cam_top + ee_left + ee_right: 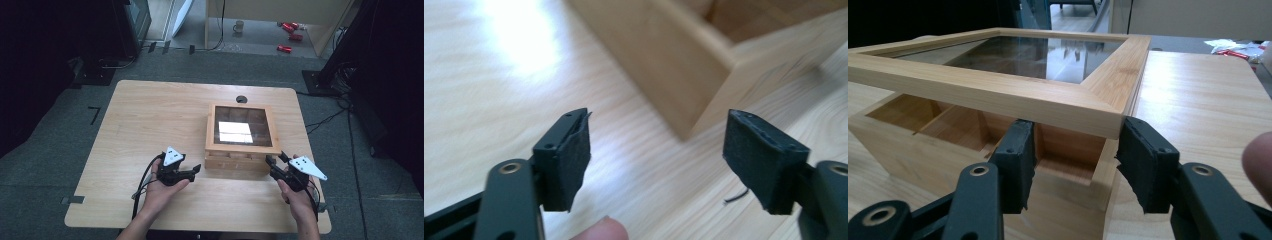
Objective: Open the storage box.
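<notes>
Under lid (998,87) (ajar): right hand-held gripper (1075,165)

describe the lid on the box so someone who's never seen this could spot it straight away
On the wooden table, right of centre, sits a wooden box between the two grippers. Its lid is the square wooden frame around a dark glass pane, raised at the near edge.

Two black grippers, left (196,169) and right (270,161), each topped by a grey three-cornered plate with dark dots. Black cables trail behind. Jaws have brass-coloured rivets and frayed black pads (574,160). Forearms are bare.
</notes>
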`<state>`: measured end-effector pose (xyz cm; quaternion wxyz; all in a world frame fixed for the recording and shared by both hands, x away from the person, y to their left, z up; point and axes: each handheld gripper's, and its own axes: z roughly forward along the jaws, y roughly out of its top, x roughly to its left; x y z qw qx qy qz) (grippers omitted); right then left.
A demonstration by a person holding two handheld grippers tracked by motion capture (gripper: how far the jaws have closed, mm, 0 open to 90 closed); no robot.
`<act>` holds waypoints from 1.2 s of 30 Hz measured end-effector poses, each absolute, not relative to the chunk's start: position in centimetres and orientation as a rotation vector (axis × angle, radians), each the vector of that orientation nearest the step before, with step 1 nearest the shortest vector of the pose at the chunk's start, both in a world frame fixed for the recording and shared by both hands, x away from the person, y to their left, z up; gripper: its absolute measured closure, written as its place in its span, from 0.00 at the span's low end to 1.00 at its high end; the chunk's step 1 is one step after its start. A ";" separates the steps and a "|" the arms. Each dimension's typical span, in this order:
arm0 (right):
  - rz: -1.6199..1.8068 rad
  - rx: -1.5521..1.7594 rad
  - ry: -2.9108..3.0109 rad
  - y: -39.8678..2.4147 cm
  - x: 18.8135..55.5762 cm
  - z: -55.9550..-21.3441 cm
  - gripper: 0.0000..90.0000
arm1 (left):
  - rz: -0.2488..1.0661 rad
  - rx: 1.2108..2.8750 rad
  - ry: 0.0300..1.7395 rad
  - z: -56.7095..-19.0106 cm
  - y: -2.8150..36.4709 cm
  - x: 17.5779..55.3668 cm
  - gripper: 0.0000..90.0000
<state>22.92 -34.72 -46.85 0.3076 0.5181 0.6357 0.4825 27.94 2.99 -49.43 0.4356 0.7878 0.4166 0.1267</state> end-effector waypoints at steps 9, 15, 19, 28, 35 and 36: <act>1.241 1.373 1.664 -34.8 23.7 -45.7 0.45 | 0.328 2.078 1.155 -51.4 5.7 27.1 0.15; 1.225 1.375 1.646 -34.8 24.3 -45.1 0.42 | 0.383 2.089 1.138 -51.7 5.8 27.0 0.15; 1.229 1.370 1.635 -34.9 24.8 -44.4 0.39 | 0.468 2.134 1.113 -51.9 5.0 26.6 0.15; 1.214 1.326 1.641 -35.0 26.1 -42.5 0.35 | 0.464 2.131 1.114 -51.9 5.0 26.6 0.16; 1.210 1.299 1.647 -35.2 27.2 -41.4 0.33 | 0.467 2.125 1.116 -51.9 5.0 26.6 0.16; 1.200 1.284 1.650 -35.2 27.5 -41.0 0.33 | 0.467 2.125 1.116 -51.9 5.0 26.6 0.16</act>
